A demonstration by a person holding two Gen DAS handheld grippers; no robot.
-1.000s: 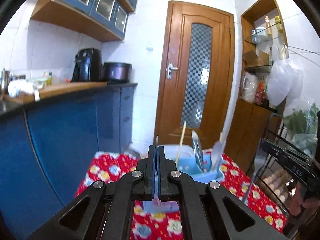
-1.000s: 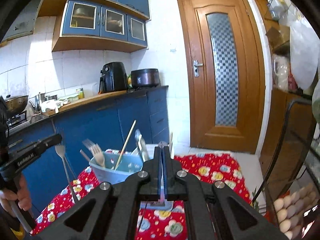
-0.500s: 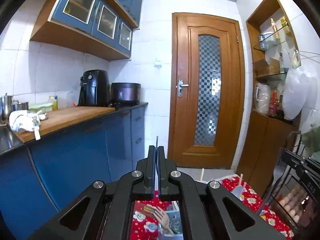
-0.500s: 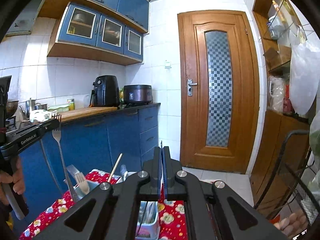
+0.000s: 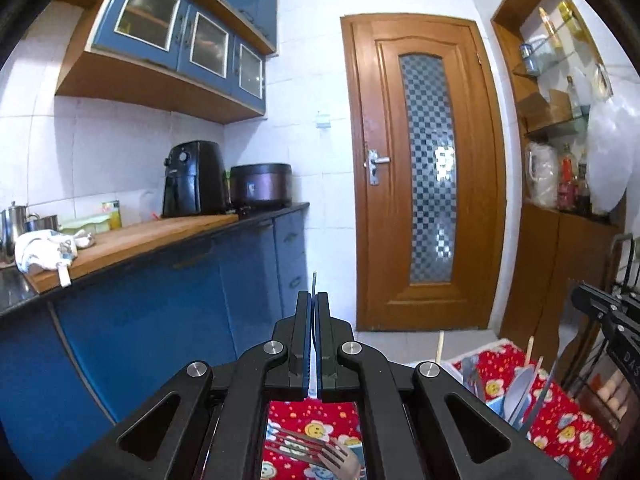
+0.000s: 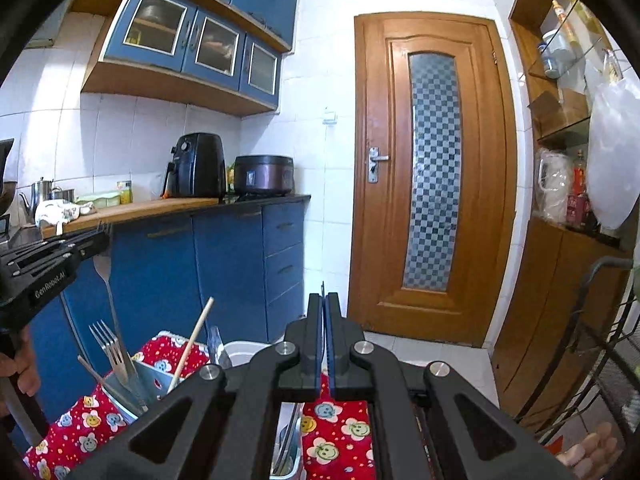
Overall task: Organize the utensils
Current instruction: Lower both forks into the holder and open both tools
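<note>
My left gripper (image 5: 314, 300) is shut on a metal fork (image 6: 105, 276). In the right wrist view the fork's tines stick up above the left gripper (image 6: 100, 240) and its handle hangs down over a blue bin (image 6: 132, 392). That bin holds another fork (image 6: 110, 346), a wooden chopstick (image 6: 192, 340) and other utensils. My right gripper (image 6: 323, 304) is shut on a thin metal utensil (image 6: 323, 286) seen edge-on; I cannot tell its kind. The right gripper (image 5: 592, 300) shows at the right edge of the left wrist view, above the utensils in the blue bin (image 5: 496, 404).
A red flowered tablecloth (image 6: 340, 432) covers the table below. A white container (image 6: 244, 354) stands behind the bin. Blue cabinets (image 5: 160, 312) with a worktop run along the left, a wooden door (image 5: 428, 176) is ahead, and a wire rack (image 6: 600, 360) stands at the right.
Both views have swung upward, so the table and bins sit much lower in frame. The left gripper with its fork has risen and shifted relative to the blue bin. Both grippers stay shut.
</note>
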